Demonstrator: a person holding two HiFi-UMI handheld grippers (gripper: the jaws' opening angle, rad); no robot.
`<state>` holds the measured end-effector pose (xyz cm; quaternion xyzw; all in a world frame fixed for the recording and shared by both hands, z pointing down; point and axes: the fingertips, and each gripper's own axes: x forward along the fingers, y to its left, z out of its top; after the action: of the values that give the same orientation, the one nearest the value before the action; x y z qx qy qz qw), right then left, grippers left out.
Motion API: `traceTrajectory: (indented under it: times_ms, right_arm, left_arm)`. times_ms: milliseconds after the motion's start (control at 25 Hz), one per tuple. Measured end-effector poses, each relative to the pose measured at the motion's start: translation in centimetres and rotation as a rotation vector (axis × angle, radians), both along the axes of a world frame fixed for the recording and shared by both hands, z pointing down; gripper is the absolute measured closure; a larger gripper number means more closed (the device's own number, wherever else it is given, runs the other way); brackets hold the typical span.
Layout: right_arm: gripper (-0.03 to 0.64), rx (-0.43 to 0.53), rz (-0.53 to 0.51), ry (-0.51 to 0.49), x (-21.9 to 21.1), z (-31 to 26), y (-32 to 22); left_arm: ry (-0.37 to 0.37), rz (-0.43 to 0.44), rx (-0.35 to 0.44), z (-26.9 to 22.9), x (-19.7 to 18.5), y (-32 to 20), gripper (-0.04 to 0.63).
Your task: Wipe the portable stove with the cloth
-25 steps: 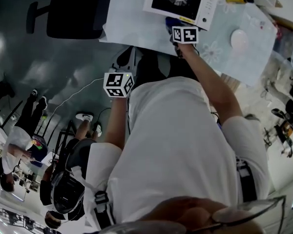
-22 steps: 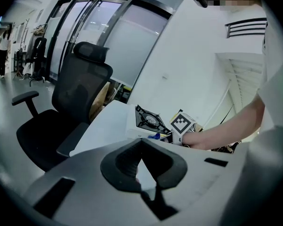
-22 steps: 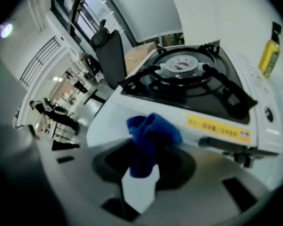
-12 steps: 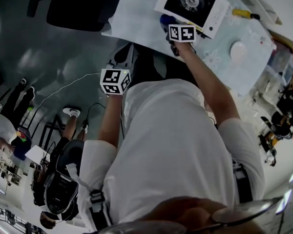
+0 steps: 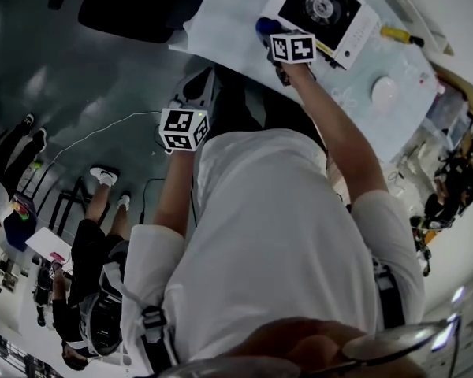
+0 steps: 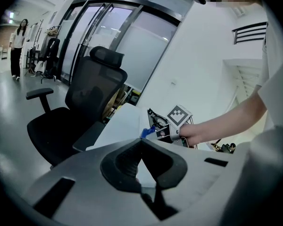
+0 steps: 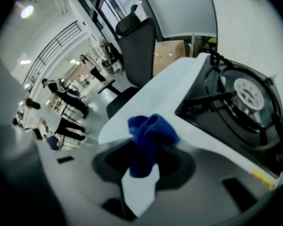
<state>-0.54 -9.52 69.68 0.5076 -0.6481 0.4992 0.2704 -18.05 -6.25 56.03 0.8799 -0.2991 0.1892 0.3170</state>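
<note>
Right gripper (image 7: 145, 163): fingers closed on a bunched blue fabric cloth (image 7: 150, 128), which sticks out past the fingertips. The cloth is held at the near edge of the portable stove (image 7: 236, 108), a white-bodied unit with a black top and a round central burner. Whether the cloth touches the white casing cannot be told.

The stove sits on a worktop (image 5: 221, 30) covered with a pale sheet, at the edge nearest the person. A small white round object (image 5: 385, 92) lies on the same sheet, well apart from the stove. A yellow-handled tool (image 5: 397, 34) lies just beside the stove's far side.

Left gripper (image 6: 141, 146): fingers closed together, nothing between them. It is held off the worktop, over the floor, pointing toward the right gripper.

A black mesh-backed office chair (image 6: 82, 108) stands next to the worktop. People stand in the background hall.
</note>
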Motion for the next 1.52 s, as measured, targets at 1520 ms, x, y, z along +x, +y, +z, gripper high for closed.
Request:
traceTrajectory:
  times_ms: [1520]
  right_arm:
    - [0.485, -0.112, -0.931, 0.199, -1.5, -5.2, -6.6]
  left_arm:
    - [0.054, -0.11, 0.038, -1.0, 0.4, -2.8, 0.565]
